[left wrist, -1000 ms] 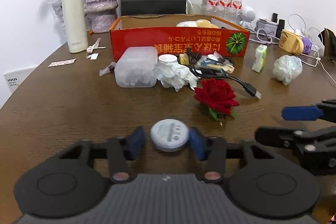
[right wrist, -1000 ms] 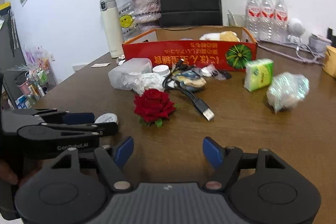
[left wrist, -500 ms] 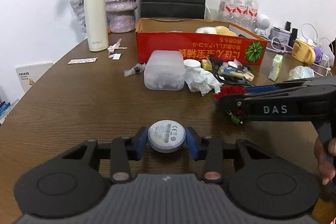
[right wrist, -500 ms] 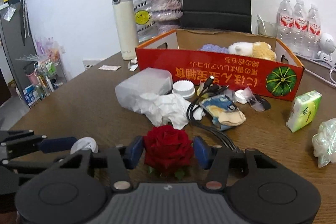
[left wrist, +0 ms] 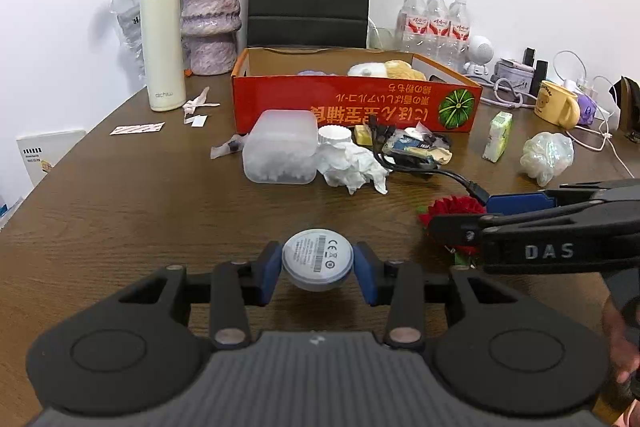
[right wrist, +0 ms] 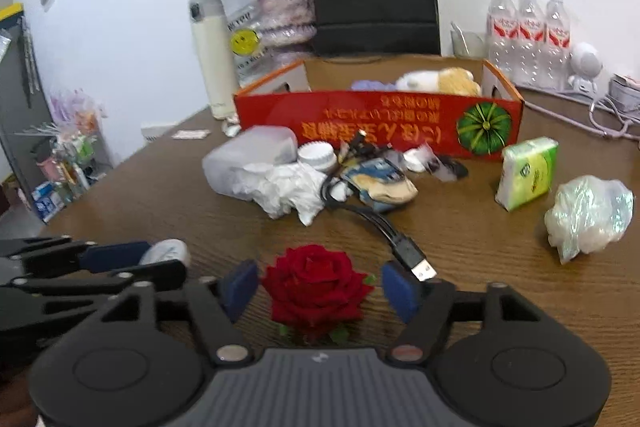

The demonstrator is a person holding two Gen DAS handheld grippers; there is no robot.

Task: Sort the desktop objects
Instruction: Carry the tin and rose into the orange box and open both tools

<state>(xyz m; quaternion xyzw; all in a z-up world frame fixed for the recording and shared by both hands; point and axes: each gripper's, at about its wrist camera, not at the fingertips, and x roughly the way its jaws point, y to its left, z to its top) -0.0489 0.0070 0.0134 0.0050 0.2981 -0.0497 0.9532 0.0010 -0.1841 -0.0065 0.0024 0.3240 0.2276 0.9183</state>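
My left gripper is shut on a round white disc device with a printed label, held just above the brown table. My right gripper is open around a red rose that lies on the table; the blue pads stand a little apart from its petals. The rose also shows in the left wrist view, partly hidden behind the right gripper. The red cardboard box stands behind the clutter and holds plush toys.
A clear plastic container, crumpled tissue, black USB cable, snack packet, green tissue pack and plastic bag lie before the box. A white flask, vase, black bag and water bottles stand behind.
My left gripper closed on the white disc and lifted it slightly. My right gripper moved forward over the rose, closed in on it, and now stands a little wider around it.
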